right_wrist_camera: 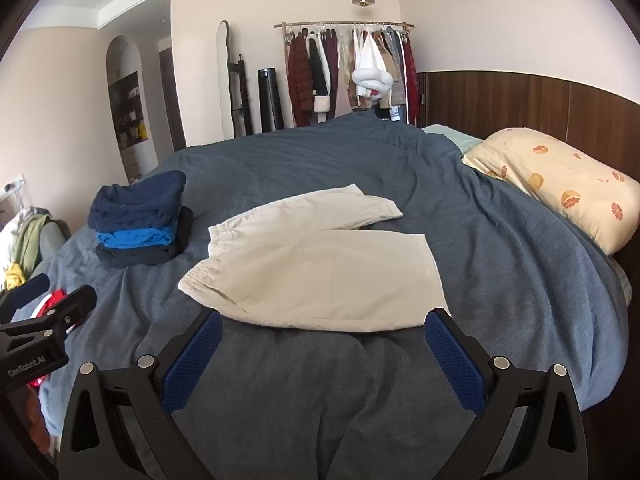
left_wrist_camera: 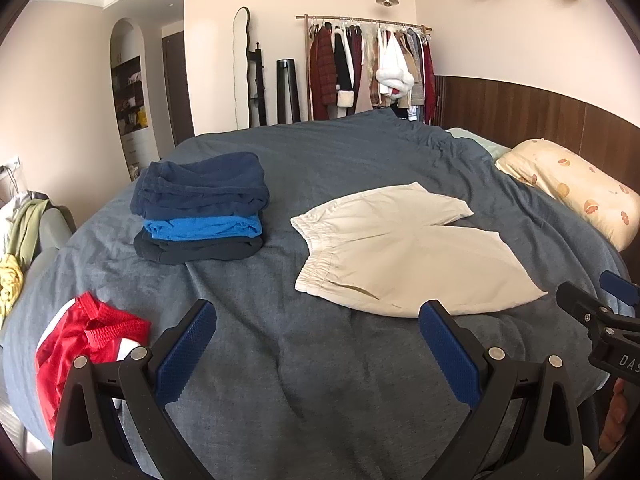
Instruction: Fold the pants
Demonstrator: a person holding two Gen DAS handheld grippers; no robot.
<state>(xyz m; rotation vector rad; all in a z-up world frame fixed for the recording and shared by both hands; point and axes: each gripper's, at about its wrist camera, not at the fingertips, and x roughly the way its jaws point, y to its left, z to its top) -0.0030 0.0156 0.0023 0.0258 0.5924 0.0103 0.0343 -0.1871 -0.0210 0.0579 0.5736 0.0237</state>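
Left wrist | left claw (left_wrist_camera: 318, 314) spread wide, empty | right claw (right_wrist_camera: 323, 322) spread wide, empty | cream shorts (left_wrist_camera: 404, 260) flat on duvet (left_wrist_camera: 320, 360)

A clothes rack (left_wrist_camera: 366, 68) and wavy mirror (left_wrist_camera: 241, 68) line the pale wall (left_wrist_camera: 500, 20) beyond the bed (left_wrist_camera: 320, 360).

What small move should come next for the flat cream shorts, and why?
Probably lower both open hand-held grippers, left and right, onto the near edge of the cream cotton shorts. They lie spread flat and unfolded on the blue-grey duvet, and neither gripper holds anything.
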